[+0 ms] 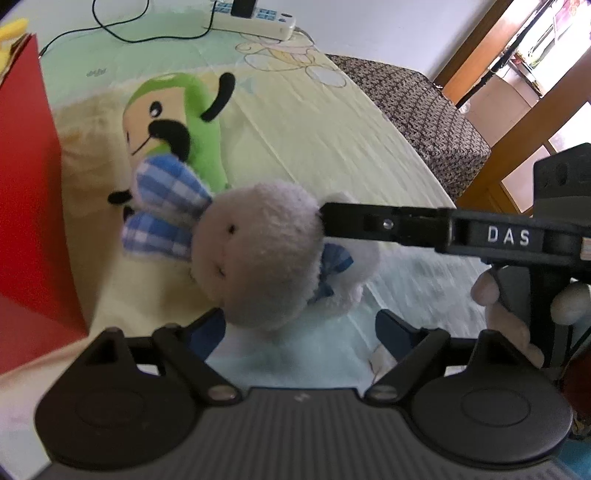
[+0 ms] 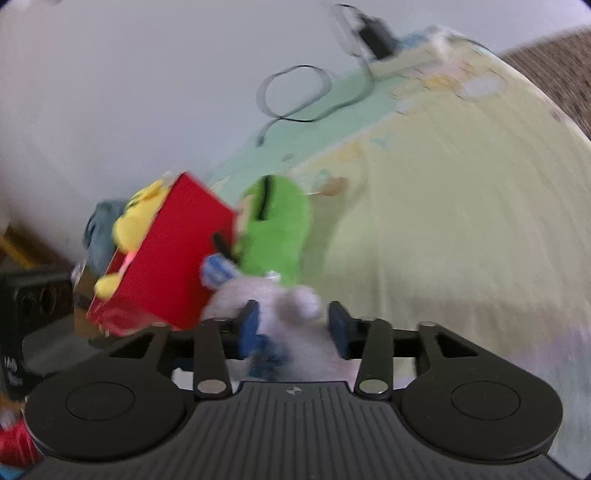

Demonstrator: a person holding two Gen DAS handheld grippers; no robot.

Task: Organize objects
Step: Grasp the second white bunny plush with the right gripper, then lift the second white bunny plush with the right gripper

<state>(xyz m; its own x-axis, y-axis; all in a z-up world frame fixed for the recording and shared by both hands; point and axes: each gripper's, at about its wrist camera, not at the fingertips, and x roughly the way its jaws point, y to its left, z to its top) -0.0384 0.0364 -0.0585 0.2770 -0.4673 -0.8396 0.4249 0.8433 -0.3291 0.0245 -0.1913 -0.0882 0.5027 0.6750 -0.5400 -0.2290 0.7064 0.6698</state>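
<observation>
A white plush bunny (image 1: 258, 254) with blue checked ears is held above the bed. My right gripper (image 2: 293, 330) is shut on its body (image 2: 295, 306); in the left wrist view the right gripper's finger (image 1: 369, 225) reaches the bunny from the right. My left gripper (image 1: 301, 332) is open just below the bunny, its blue pads on either side, not touching it. A green plush toy (image 1: 184, 122) lies on the sheet behind the bunny, next to a red box (image 1: 26, 206). The red box (image 2: 166, 258) holds yellow plush toys (image 2: 138, 218).
A white power strip (image 1: 255, 18) and a black cable (image 1: 122, 33) lie at the far end of the bed. A patterned stool (image 1: 417, 107) stands beyond the bed's right edge. The right wrist view is motion-blurred.
</observation>
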